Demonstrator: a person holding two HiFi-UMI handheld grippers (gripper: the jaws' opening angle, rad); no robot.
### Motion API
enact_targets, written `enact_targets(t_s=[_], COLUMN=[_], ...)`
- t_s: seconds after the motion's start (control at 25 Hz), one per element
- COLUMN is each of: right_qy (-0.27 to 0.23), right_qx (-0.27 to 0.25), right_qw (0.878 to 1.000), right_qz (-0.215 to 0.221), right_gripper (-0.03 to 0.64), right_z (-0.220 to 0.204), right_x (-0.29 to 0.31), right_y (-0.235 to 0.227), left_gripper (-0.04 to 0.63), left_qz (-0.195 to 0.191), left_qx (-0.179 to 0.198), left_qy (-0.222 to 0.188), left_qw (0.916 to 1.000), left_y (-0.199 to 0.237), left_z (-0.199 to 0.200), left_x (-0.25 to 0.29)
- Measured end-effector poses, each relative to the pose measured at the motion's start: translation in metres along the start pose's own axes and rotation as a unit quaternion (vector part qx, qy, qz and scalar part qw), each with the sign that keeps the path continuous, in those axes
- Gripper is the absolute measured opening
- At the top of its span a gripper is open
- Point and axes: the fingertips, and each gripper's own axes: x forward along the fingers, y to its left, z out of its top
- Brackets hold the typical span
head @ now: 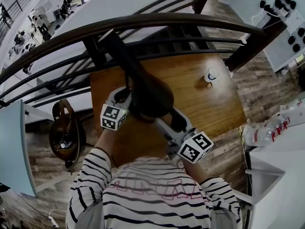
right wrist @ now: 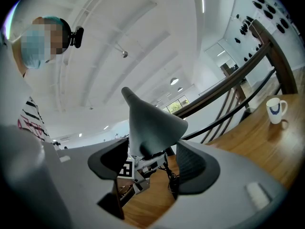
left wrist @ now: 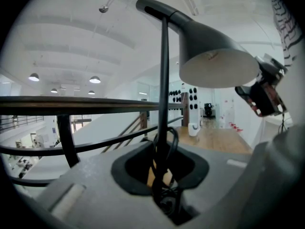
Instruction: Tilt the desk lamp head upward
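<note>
Lamp head (head: 147, 97) hung over the wooden table (head: 214, 104). My left tongs (left wrist: 162, 175) were clamped on the thin lamp stem (left wrist: 164, 80), low down, steadying it. My right tongs (right wrist: 153, 163) stood wide, straddling the head's rim without clearly pressing. I judged it light, smooth metal on a stiff hinge, best taken at the rim.

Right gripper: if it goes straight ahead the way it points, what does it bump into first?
The lamp shade. It sits between the right gripper's jaws, just ahead. Whether they press on it is hard to tell.
</note>
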Motion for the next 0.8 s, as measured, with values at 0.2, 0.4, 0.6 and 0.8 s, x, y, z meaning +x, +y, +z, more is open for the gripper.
enact_targets(t_s=[0.2, 0.4, 0.6, 0.8], right_qy=[-0.003, -0.005, -0.011, -0.014], right_qx=[-0.001, -0.008, -0.015, -0.03], right_qw=[1.0, 1.0, 1.0, 0.999], right_qz=[-0.001, -0.002, -0.001, -0.005], right_gripper=[0.304, 0.304, 0.321, 0.329], right_z=[0.009, 0.018, 0.033, 0.053], right_x=[-0.01, -0.019, -0.032, -0.045], right_y=[0.003, 0.007, 0.014, 0.024], left_gripper=[0.071, 0.071, 0.071, 0.071], left_qz=[0.005, 0.008, 0.011, 0.016], left_qx=[-0.001, -0.003, -0.005, -0.008], left_qy=[0.002, 0.003, 0.001, 0.003], left_qw=[1.0, 1.0, 0.9999, 0.9998], left_y=[0.0, -0.002, -0.003, -0.005], left_z=[0.0, -0.001, -0.002, -0.002], left_x=[0.0, 0.0, -0.001, -0.001])
